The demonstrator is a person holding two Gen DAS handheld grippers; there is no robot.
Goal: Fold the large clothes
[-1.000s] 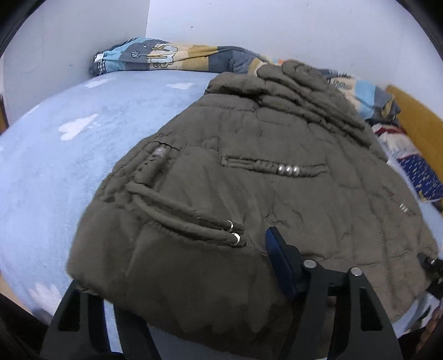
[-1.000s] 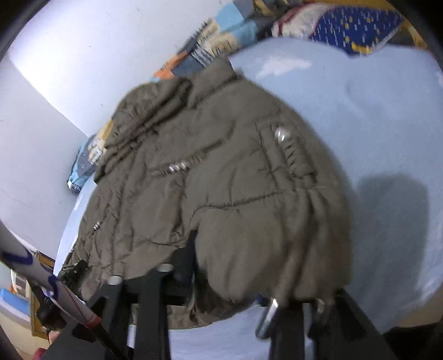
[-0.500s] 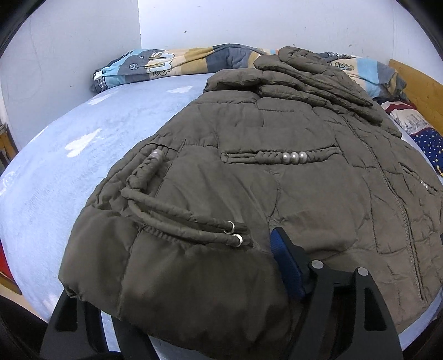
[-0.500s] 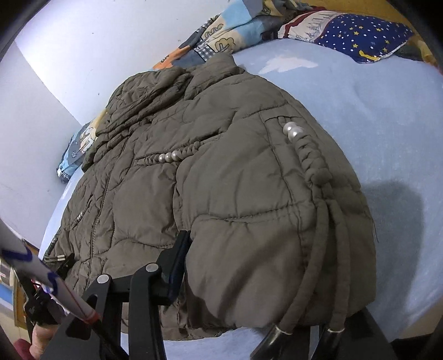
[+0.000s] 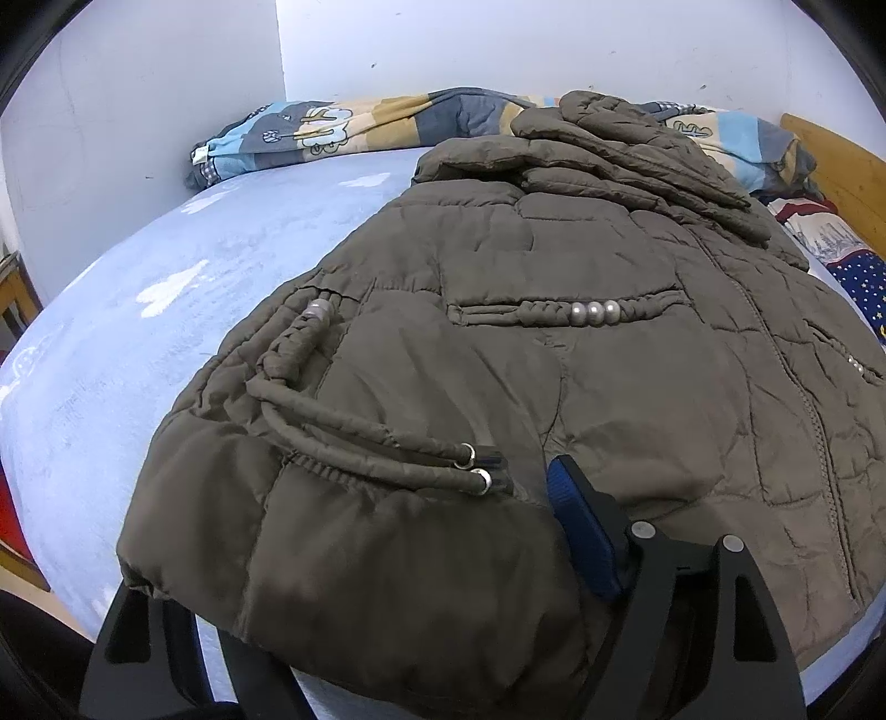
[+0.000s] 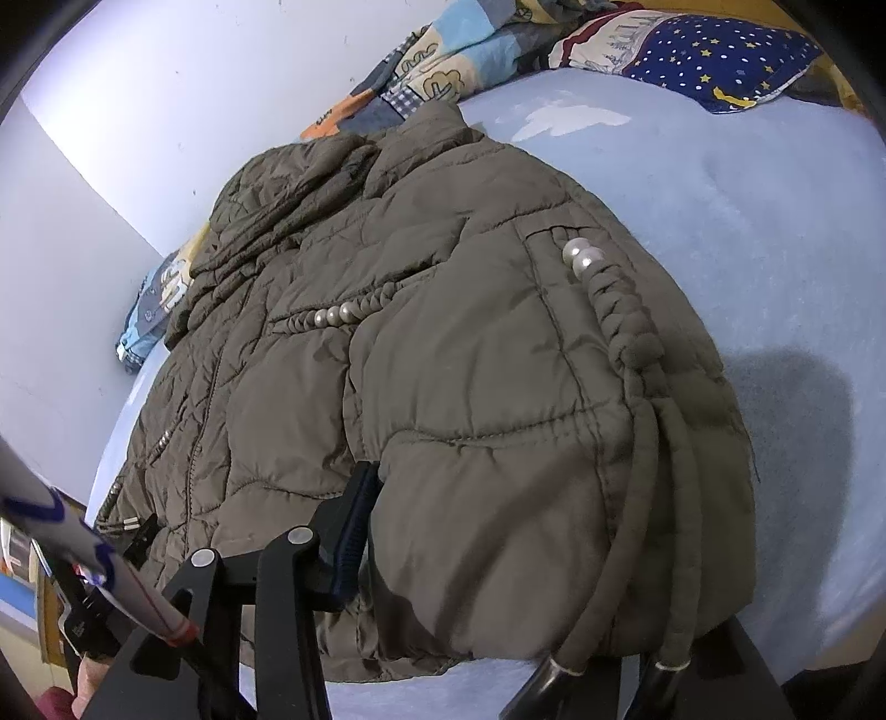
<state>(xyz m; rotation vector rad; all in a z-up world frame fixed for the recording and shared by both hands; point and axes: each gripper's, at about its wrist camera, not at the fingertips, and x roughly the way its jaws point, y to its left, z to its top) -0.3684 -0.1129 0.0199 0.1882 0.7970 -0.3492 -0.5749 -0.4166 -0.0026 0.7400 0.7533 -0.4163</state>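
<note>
2 grippers sit at the near hem of a brown jacket that lies spread on a bed with a pale blue cover. The left gripper has the jacket's lower corner between its jaws; they have just been opening, and the blue pad of the 1 finger in view lies on top of the fabric, while the other finger is under the hem, so I cannot tell whether the cloth is pinched. 2 cords with metal tips lie across that corner, just beside the pad. In the right wrist view the right gripper straddles the opposite corner, jaws at a middling gap with a thick fold of jacket between them; whether they press on it cannot be told. 2 cords hang over the hem there. A striped quilt is bunched along the wall beyond the collar, and a starry pillow lies at the bed's head.
</note>
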